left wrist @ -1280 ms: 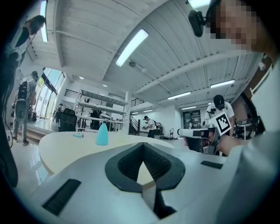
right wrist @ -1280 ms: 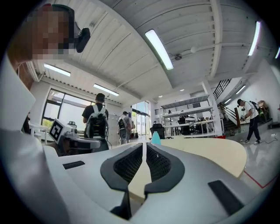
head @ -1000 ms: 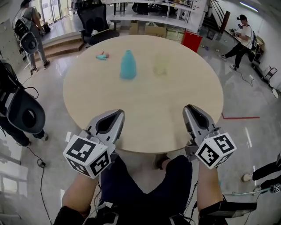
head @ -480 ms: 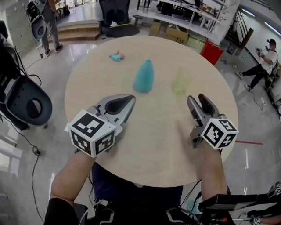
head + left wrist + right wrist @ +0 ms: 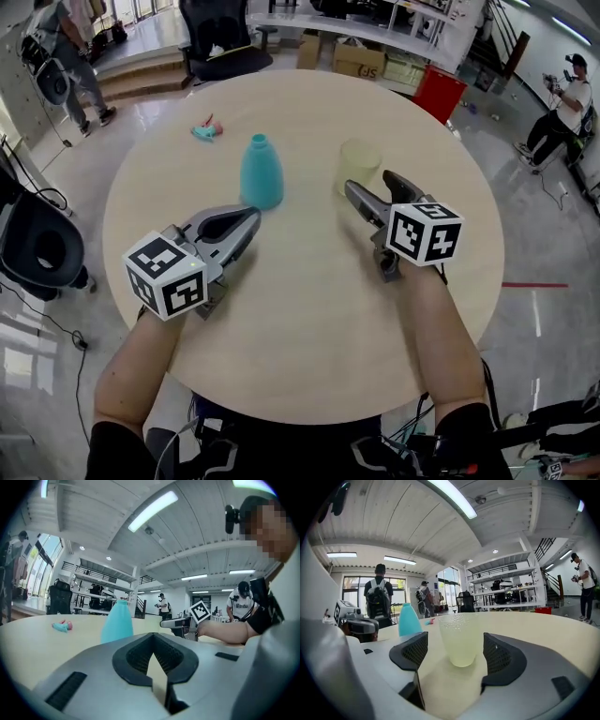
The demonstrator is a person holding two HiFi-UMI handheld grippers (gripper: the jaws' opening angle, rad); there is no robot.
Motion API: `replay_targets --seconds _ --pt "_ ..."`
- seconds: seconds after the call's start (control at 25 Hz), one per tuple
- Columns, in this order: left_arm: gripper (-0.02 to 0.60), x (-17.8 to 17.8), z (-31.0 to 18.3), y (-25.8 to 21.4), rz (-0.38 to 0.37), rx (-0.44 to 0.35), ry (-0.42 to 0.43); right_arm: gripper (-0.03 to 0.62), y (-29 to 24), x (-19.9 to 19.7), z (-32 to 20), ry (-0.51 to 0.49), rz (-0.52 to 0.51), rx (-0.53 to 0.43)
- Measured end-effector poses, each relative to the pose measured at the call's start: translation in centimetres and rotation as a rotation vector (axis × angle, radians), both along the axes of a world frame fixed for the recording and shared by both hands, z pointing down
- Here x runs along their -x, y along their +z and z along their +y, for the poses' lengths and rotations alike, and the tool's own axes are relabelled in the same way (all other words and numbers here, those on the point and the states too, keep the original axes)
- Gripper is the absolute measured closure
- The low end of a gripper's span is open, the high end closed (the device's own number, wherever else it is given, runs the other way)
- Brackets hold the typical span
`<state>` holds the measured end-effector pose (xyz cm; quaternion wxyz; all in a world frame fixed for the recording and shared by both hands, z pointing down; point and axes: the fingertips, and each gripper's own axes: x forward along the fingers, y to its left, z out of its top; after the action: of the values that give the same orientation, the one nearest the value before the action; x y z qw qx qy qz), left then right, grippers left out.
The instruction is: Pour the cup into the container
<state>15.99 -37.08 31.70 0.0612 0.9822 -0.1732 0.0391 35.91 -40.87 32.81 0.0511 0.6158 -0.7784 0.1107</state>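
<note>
A pale yellow translucent cup (image 5: 359, 161) (image 5: 461, 639) stands upright on the round wooden table (image 5: 309, 319). To its left stands a teal bottle-shaped container (image 5: 261, 172) (image 5: 117, 622) (image 5: 409, 619). My right gripper (image 5: 373, 187) (image 5: 457, 656) is open; its jaws have just been opening. The cup sits just ahead of the gap, and the pads do not touch it. My left gripper (image 5: 248, 220) (image 5: 154, 656) is shut and empty, a little short of the container's base and apart from it.
A small pink and teal toy (image 5: 203, 129) (image 5: 62, 626) lies at the table's far left. A red bin (image 5: 441, 94) and an office chair (image 5: 220, 37) stand beyond the table. People stand around the room's edges.
Both grippers have moved forward over the table, toward the container and the cup. The right jaws went from shut to wide open. The left jaws stayed shut.
</note>
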Motion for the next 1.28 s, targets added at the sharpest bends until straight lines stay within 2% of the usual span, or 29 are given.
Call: replay_targets --seconds 0.12,0.24,0.44,0.64,0.8,1.12,1.28 --pt "0.583 0.0 0.0 0.7 -0.033 -0.023 0.028 0.243 1.2 0.0 -1.0 -0.003 -0.02 0.021" --pt "0.583 0.2 -0.2 0.8 -0.025 0.006 0.036 0.241 1.7 0.3 -2.1 -0.018 0.01 0.053" --pt "0.583 -0.4 0.6 1.0 -0.06 -0.019 0.128 0.238 1.9 0.5 -3.8 -0.013 0.033 0.074" --pt "0.583 -0.8 0.7 1.3 -0.062 -0.027 0.147 0.24 2.5 0.5 -4.6 -0.029 0.03 0.097" --pt "0.583 -1.2 1.7 1.1 -0.056 -0.03 0.206 0.24 2.5 0.2 -4.6 -0.029 0.028 0.109" --pt "0.583 -1.1 1.4 1.3 -0.055 -0.03 0.225 0.241 2.3 0.6 -4.6 -0.052 0.045 0.1" --pt "0.583 0.2 0.9 1.5 -0.057 -0.026 0.218 0.241 0.3 2.8 -4.3 -0.102 0.133 0.072"
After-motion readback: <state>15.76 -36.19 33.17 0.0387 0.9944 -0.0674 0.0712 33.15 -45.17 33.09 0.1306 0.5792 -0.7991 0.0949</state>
